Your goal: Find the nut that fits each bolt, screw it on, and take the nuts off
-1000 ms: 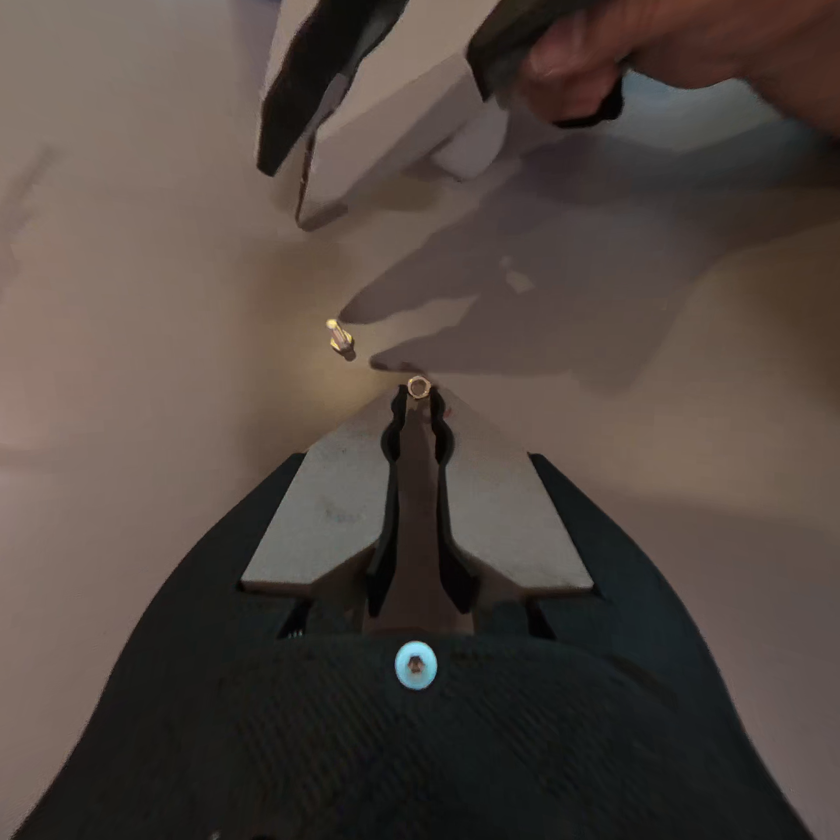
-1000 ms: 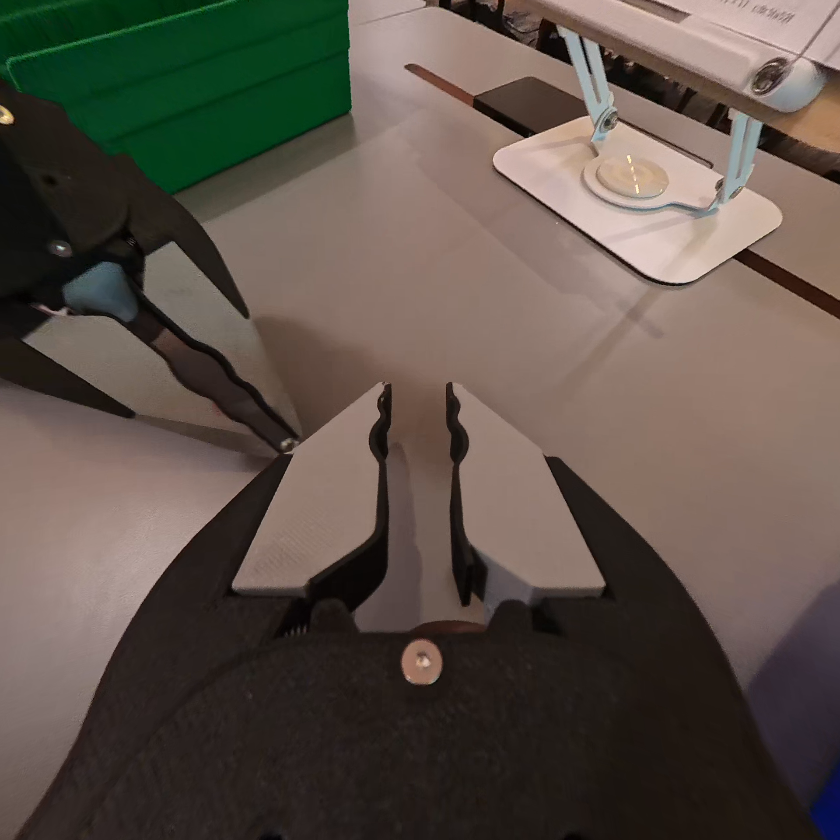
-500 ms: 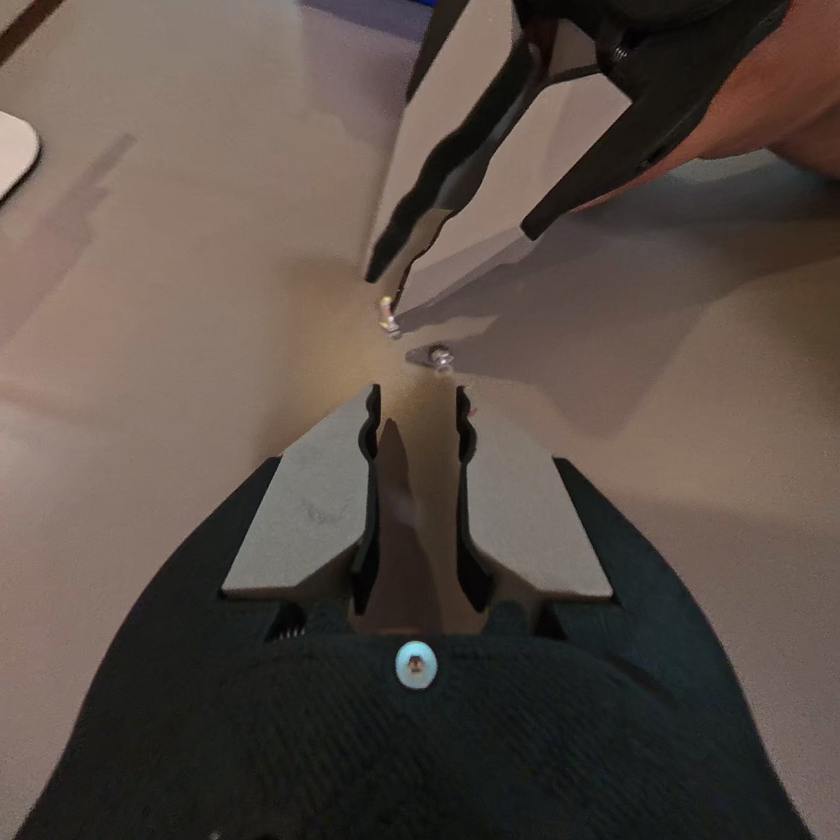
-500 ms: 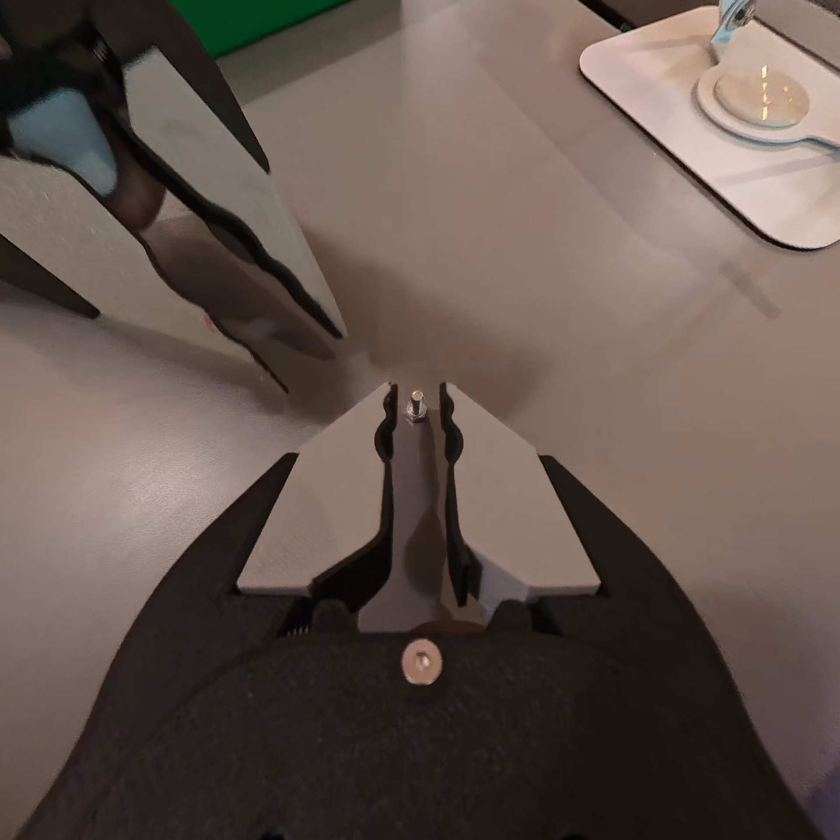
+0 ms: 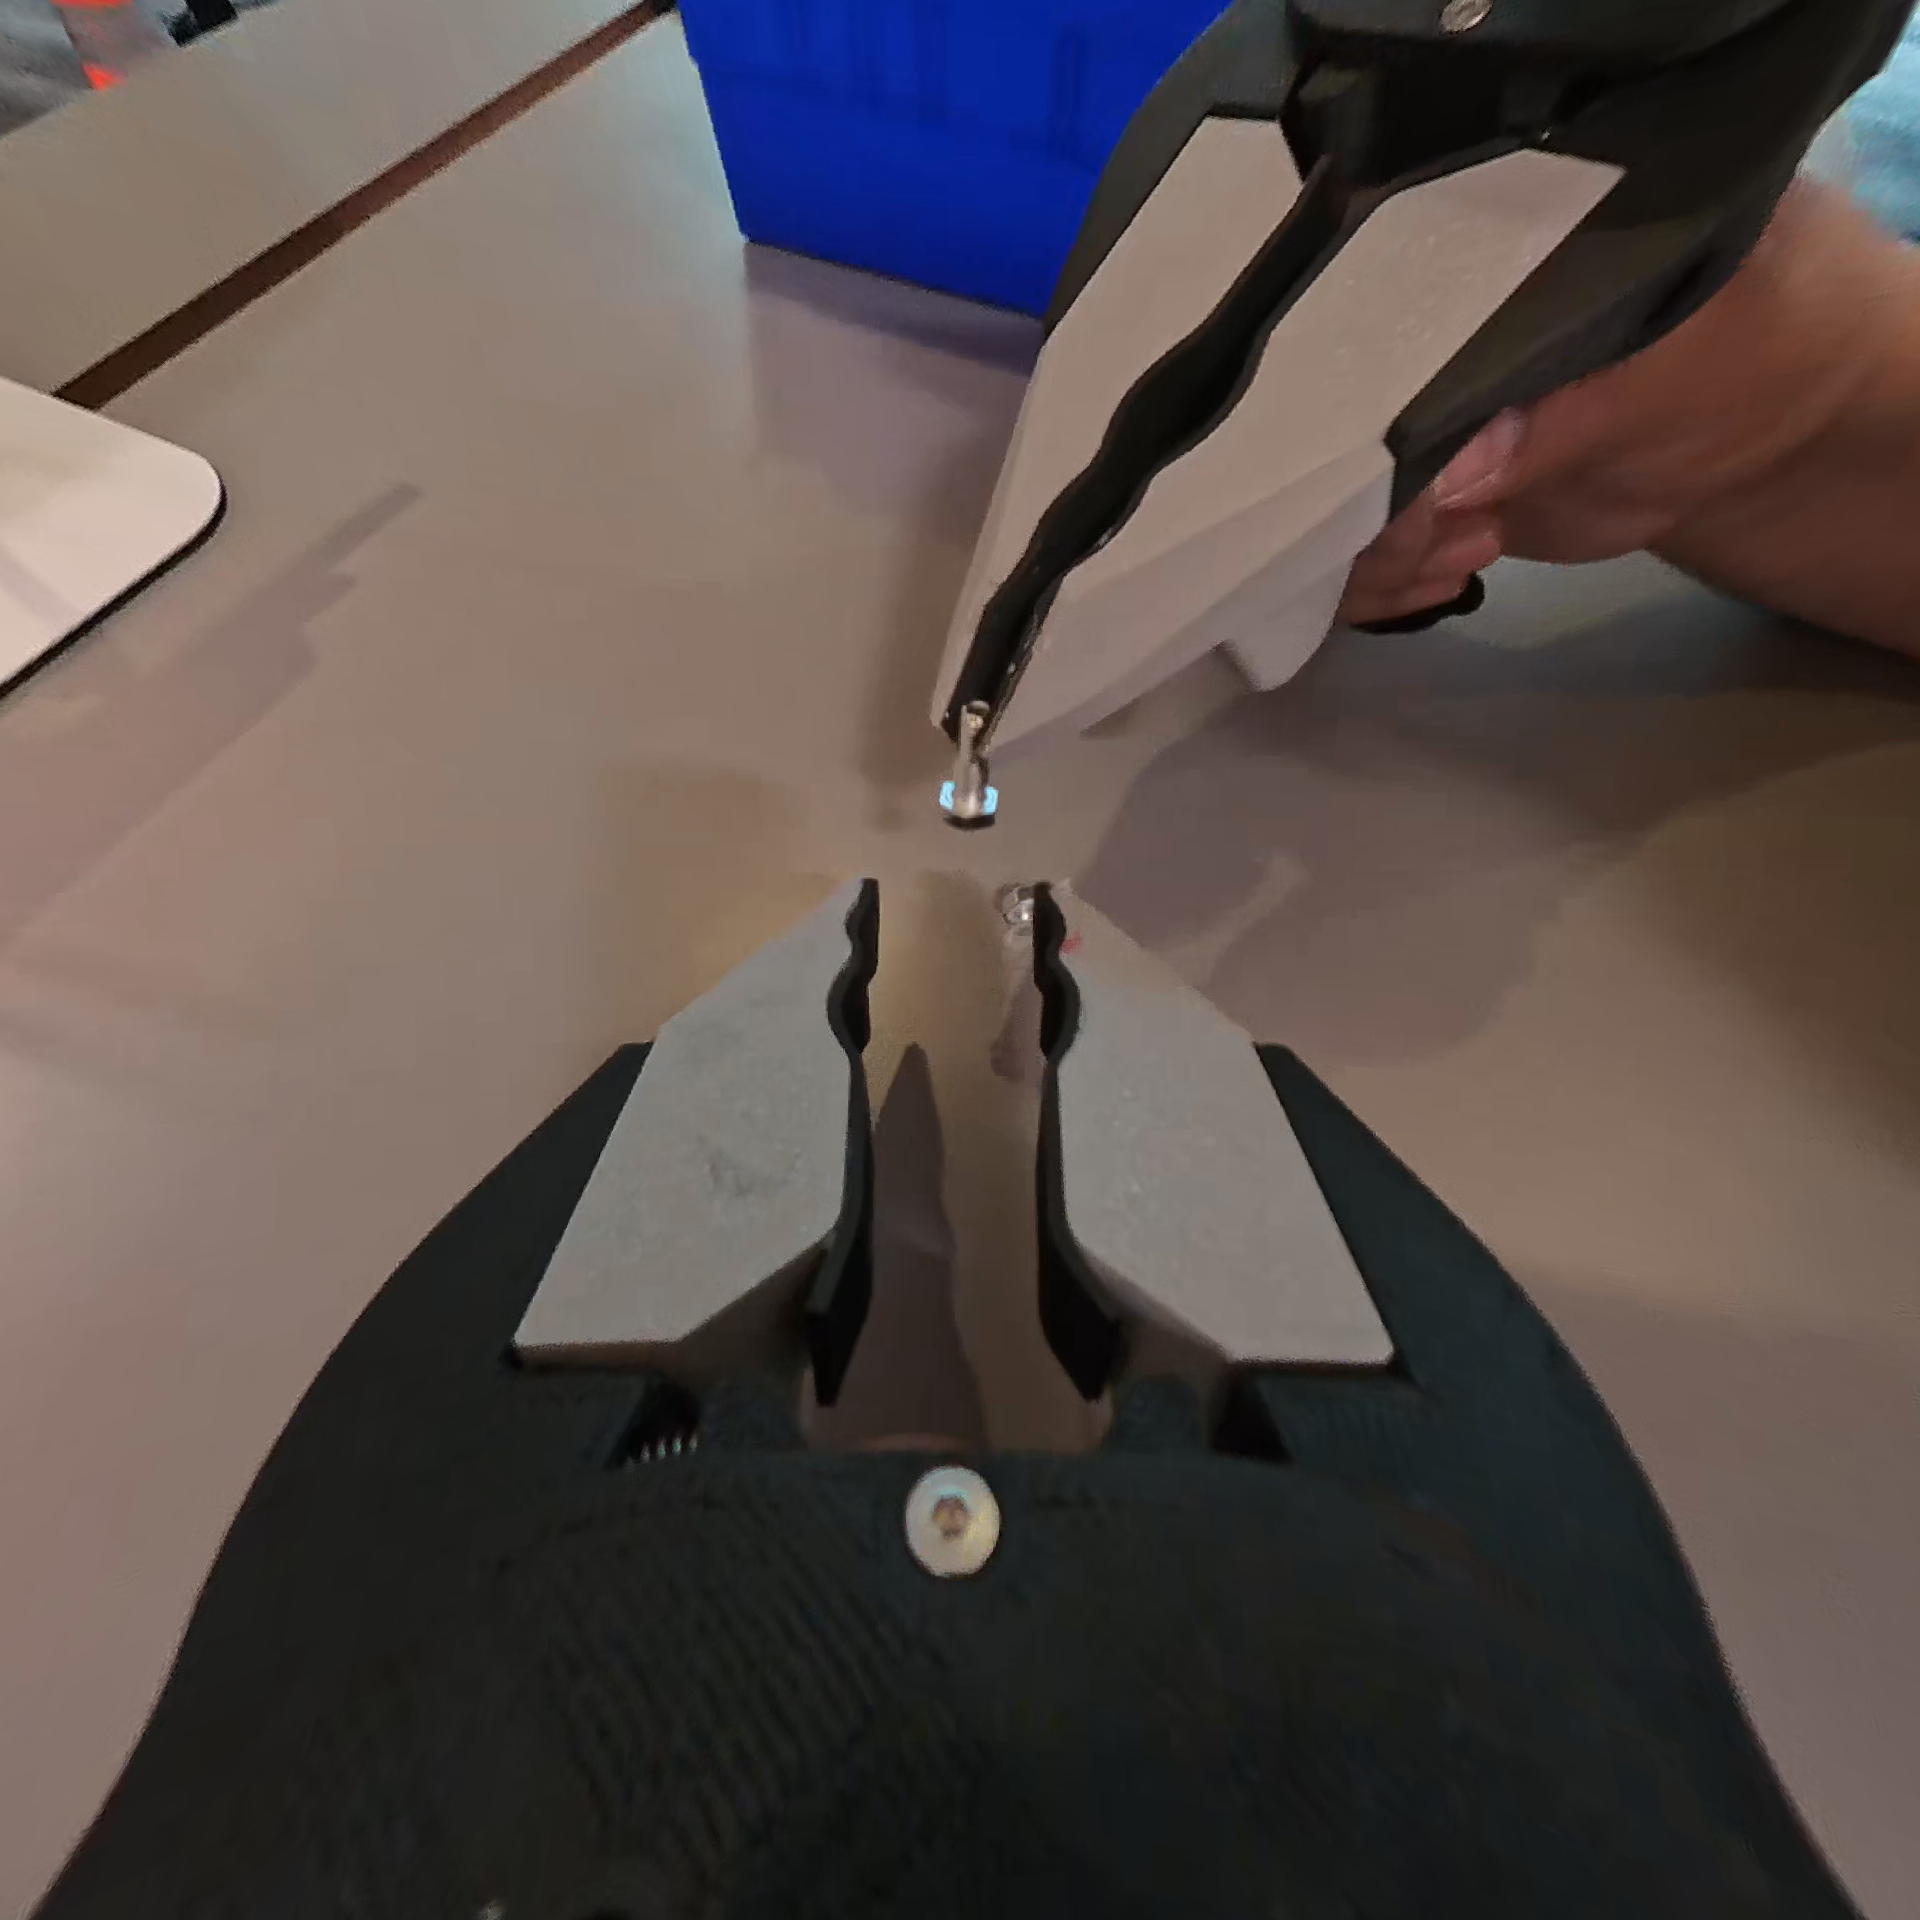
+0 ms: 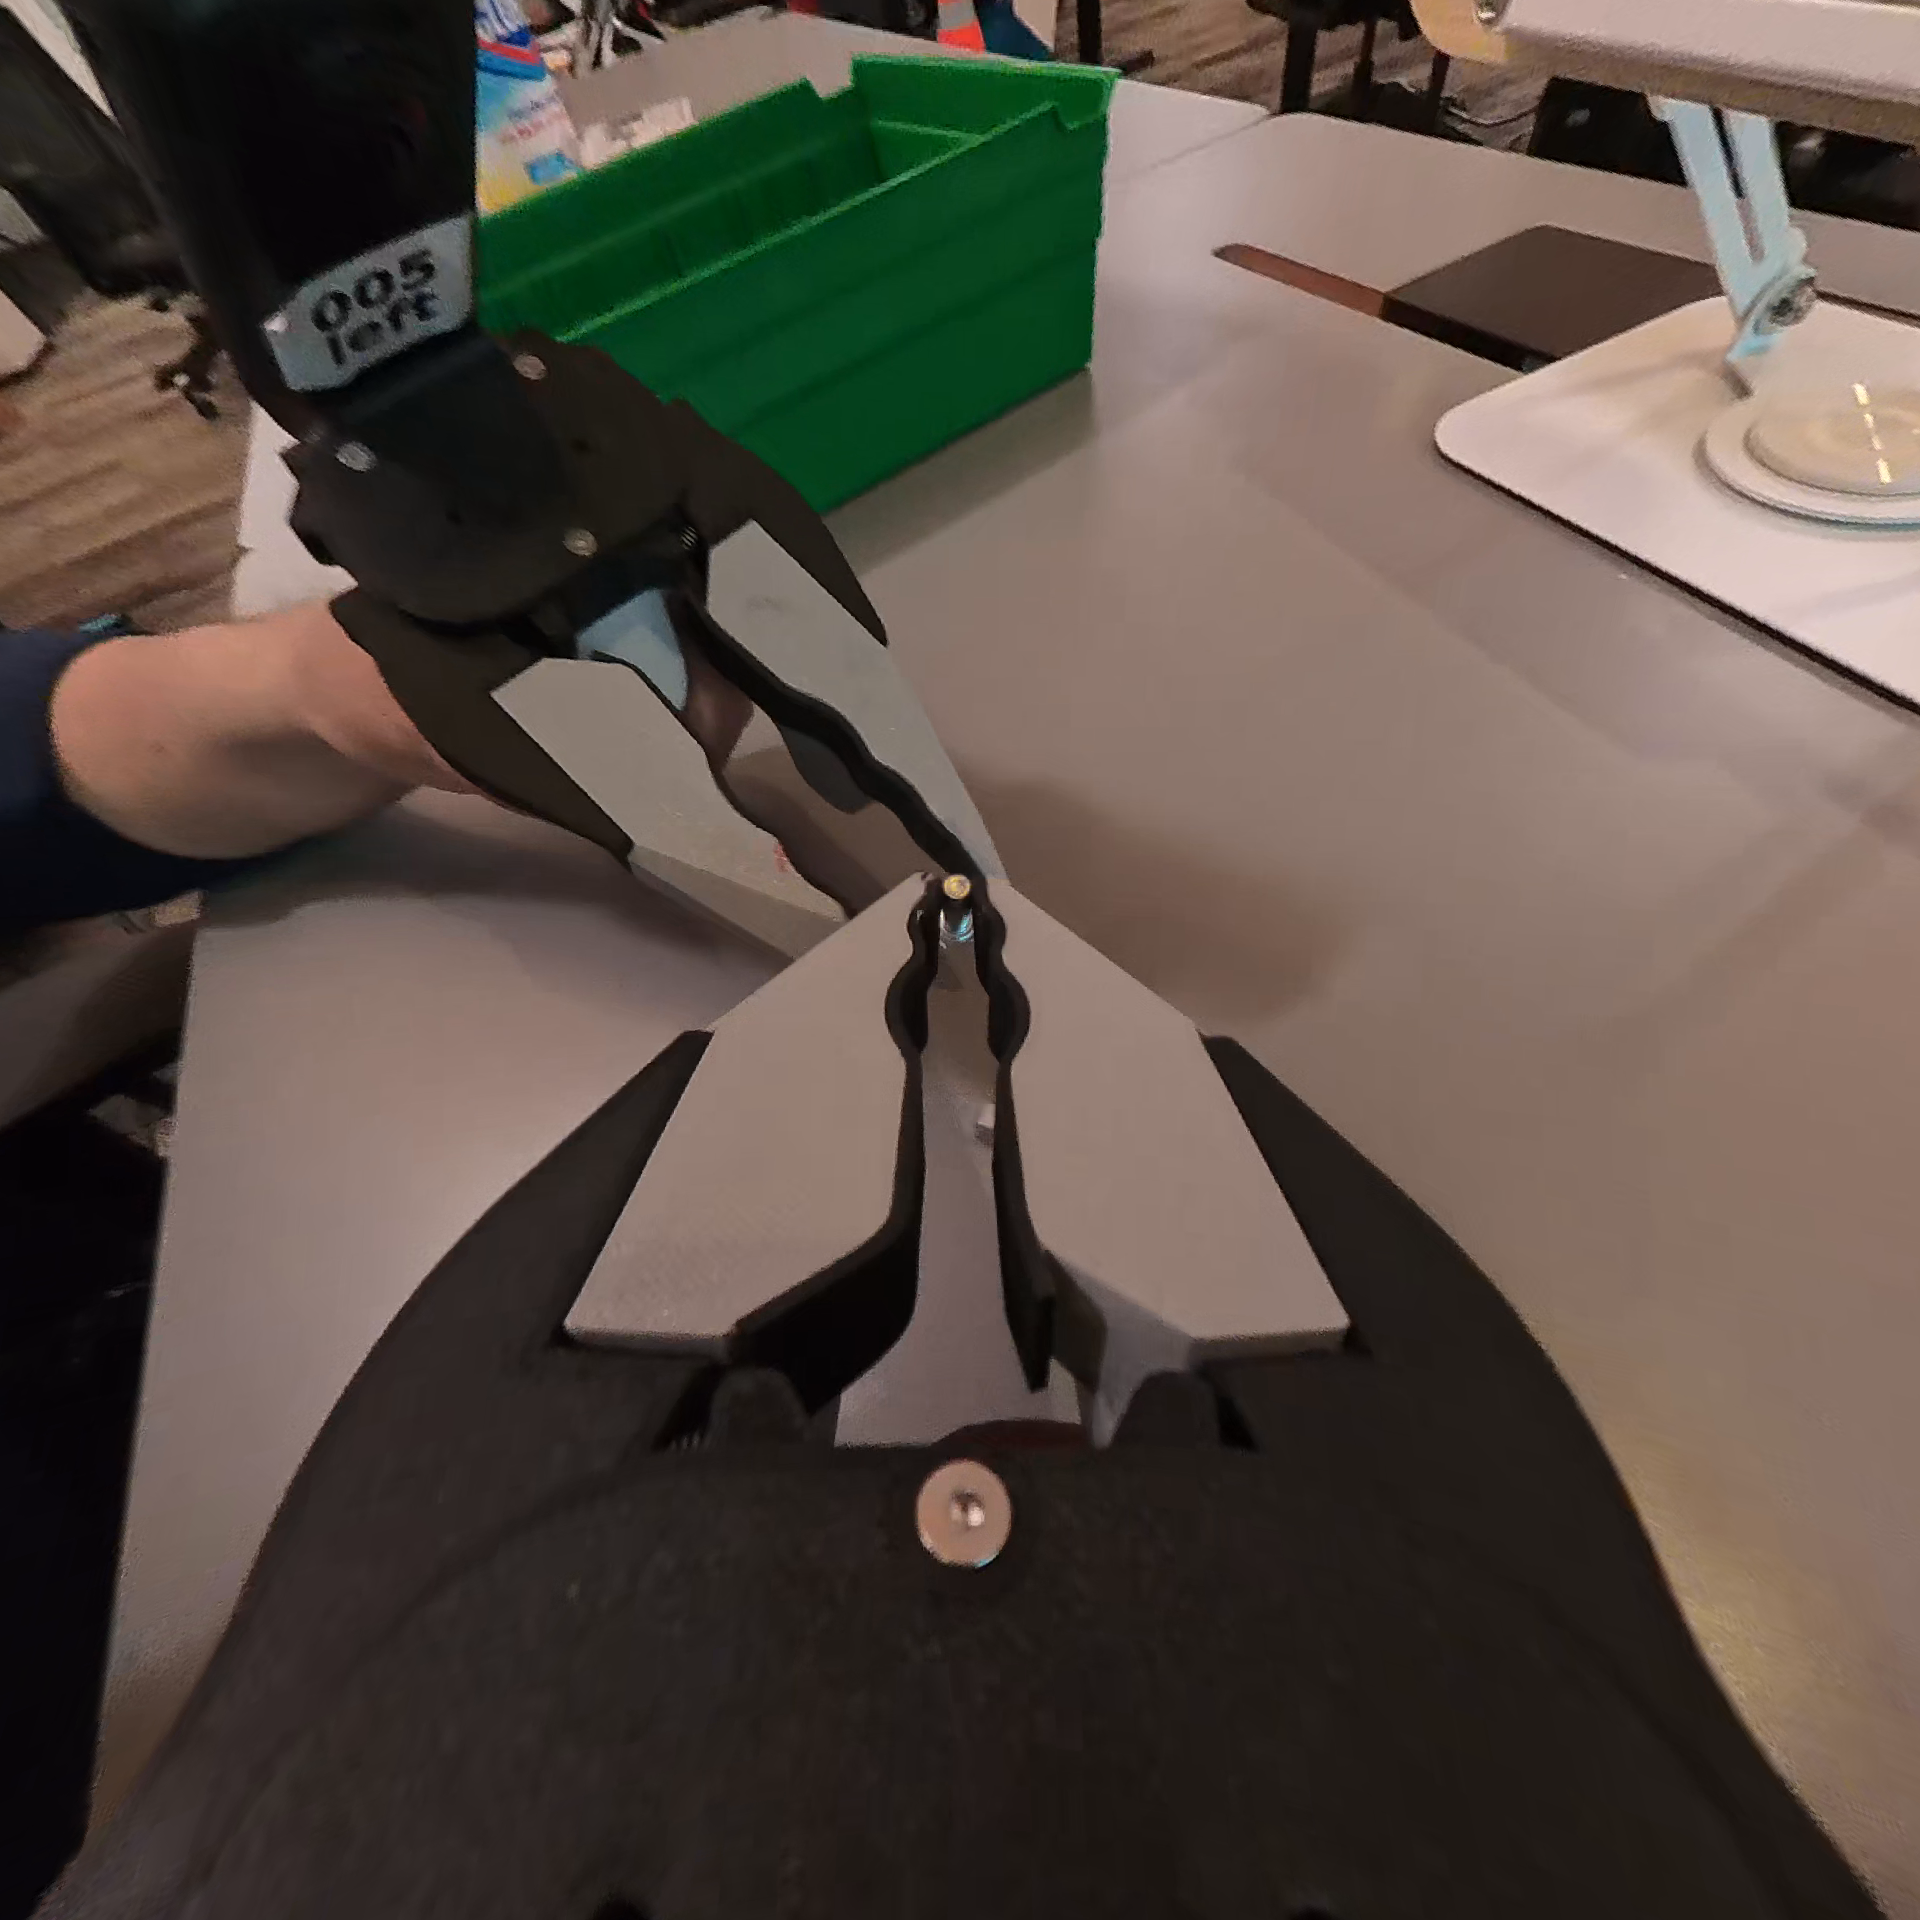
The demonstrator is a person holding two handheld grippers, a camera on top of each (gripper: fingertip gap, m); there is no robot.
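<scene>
My right gripper [image 6: 954, 896] is shut on the threaded end of a small silver bolt [image 6: 954, 925]. In the left wrist view it [image 5: 975, 717] comes in from the upper right and holds the bolt [image 5: 968, 784] upright, head down, at or just above the grey table [image 5: 520, 727]. My left gripper [image 5: 954, 899] is open and empty. A small nut [image 5: 1016, 902] lies on the table beside its right fingertip [image 5: 1044, 914], just short of the bolt. In the right wrist view the left gripper [image 6: 883, 862] points in from the left, its tips next to the bolt.
A blue bin [image 5: 914, 156] stands behind the bolt in the left wrist view. A green bin [image 6: 810, 291] sits at the back left, a white stand base [image 6: 1714, 488] at the right. A person's hand [image 5: 1662, 468] and forearm [image 6: 208, 727] hold the grippers. The grippers are tip to tip, or close to it.
My left gripper, shut on the nut a second ago, has opened and left it on the table. My right gripper has closed on the bolt.
</scene>
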